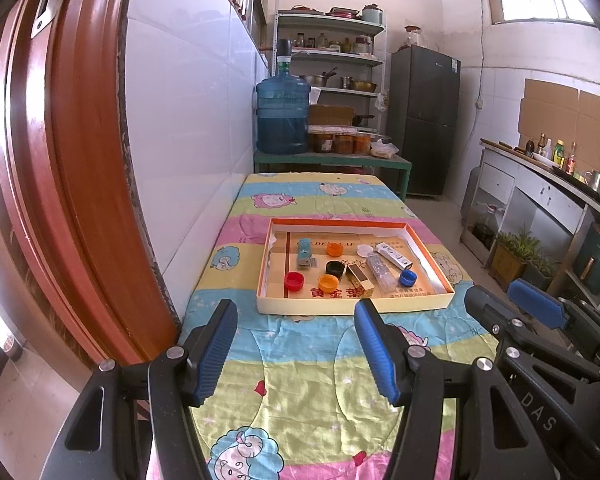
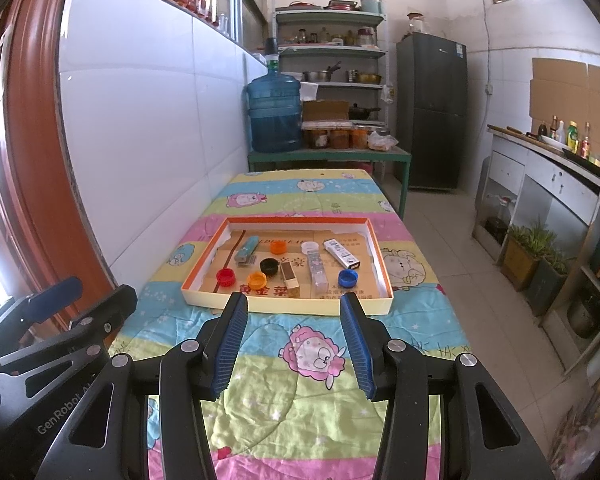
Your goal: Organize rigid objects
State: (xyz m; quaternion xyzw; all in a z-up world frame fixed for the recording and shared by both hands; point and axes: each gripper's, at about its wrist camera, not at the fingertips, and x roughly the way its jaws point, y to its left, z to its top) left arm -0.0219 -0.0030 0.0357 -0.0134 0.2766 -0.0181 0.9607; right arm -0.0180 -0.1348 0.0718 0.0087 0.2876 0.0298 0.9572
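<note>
A shallow cardboard tray (image 1: 352, 304) (image 2: 284, 303) with an orange inner rim lies on a table covered by a cartoon quilt. In it lie bottle caps: red (image 1: 294, 281) (image 2: 225, 276), two orange (image 1: 328, 282) (image 2: 278, 247), black (image 1: 335, 267) (image 2: 269, 265), blue (image 1: 407, 277) (image 2: 347, 277) and white (image 2: 309, 246), plus a teal lighter (image 1: 305, 253), a gold box (image 1: 359, 278) (image 2: 290, 275), a clear tube (image 2: 316, 268) and a white packet (image 2: 342, 254). My left gripper (image 1: 296, 354) and right gripper (image 2: 294, 346) are both open and empty, held short of the tray's near edge.
A white tiled wall and a red door frame (image 1: 60, 160) stand on the left. A blue water jug (image 1: 283, 114) stands on a green bench behind the table, with shelves and a fridge (image 1: 424, 120) beyond. A kitchen counter (image 2: 560, 168) runs along the right.
</note>
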